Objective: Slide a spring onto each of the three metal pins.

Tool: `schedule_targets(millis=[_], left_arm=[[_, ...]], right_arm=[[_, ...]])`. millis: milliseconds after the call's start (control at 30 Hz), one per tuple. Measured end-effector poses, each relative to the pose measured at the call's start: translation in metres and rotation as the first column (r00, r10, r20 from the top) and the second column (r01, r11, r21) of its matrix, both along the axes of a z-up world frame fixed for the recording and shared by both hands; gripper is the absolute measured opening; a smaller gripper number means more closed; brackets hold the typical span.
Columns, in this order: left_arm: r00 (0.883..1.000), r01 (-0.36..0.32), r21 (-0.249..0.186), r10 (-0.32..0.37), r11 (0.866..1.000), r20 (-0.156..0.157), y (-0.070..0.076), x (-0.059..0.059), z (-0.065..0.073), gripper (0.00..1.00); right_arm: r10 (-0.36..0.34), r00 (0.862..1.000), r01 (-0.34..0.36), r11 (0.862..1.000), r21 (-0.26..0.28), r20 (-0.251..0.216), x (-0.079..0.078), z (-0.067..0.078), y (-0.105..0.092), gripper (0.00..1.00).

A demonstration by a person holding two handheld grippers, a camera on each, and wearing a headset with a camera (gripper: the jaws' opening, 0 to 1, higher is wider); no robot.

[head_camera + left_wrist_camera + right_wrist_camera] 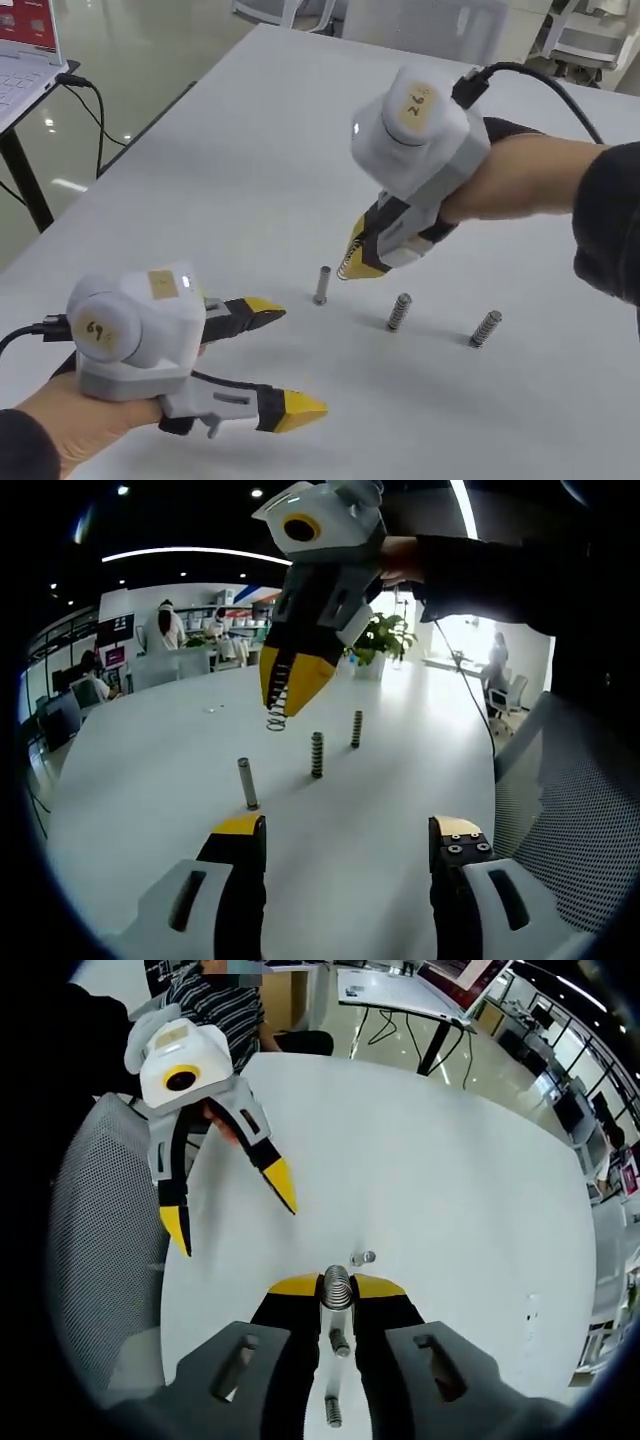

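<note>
Three metal pins stand in a row on the white table. The left pin (322,285) (246,782) (364,1258) is bare. A spring sits on the middle pin (399,311) (317,754) and another on the right pin (486,328) (356,729). My right gripper (353,262) (285,693) (337,1287) is shut on a third spring (346,263) (277,695) (337,1288), held a little above and right of the bare pin. My left gripper (288,360) (345,845) (232,1200) hovers open near the table's front, jaws wide apart and empty, pointing toward the pins.
A laptop (25,55) on a dark stand sits at the far left beyond the table (230,180) edge, with cables hanging. A mesh chair (100,1260) stands by the table. Office desks, chairs and people are in the background.
</note>
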State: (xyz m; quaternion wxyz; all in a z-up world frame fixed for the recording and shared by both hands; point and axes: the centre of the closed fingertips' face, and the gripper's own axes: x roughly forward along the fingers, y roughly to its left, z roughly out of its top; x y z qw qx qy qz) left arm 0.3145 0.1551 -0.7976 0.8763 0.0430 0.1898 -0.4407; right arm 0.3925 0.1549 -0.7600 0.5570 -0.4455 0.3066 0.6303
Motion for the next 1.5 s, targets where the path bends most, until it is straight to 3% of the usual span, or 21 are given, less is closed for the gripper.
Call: schedule_targets(millis=[133,500,1500], left_arm=[[1.0,0.0,0.002,0.0,1.0,0.0,0.001,0.001,0.0,0.64],[1.0,-0.005,0.005,0.005,1.0,-0.004,0.003,0.0,-0.001,0.65],[1.0,-0.023,0.008,0.023,1.0,-0.008,0.01,0.005,-0.002,0.66]], right_arm=[[-0.022,1.0,0.022,1.0,0.004,0.012,0.015,-0.005,0.007,0.13],[-0.024,0.999,0.024,1.0,-0.008,0.021,0.024,-0.018,0.014,0.13],[-0.032,0.999,0.031,0.998,-0.05,-0.013,0.032,-0.042,0.019,0.13]])
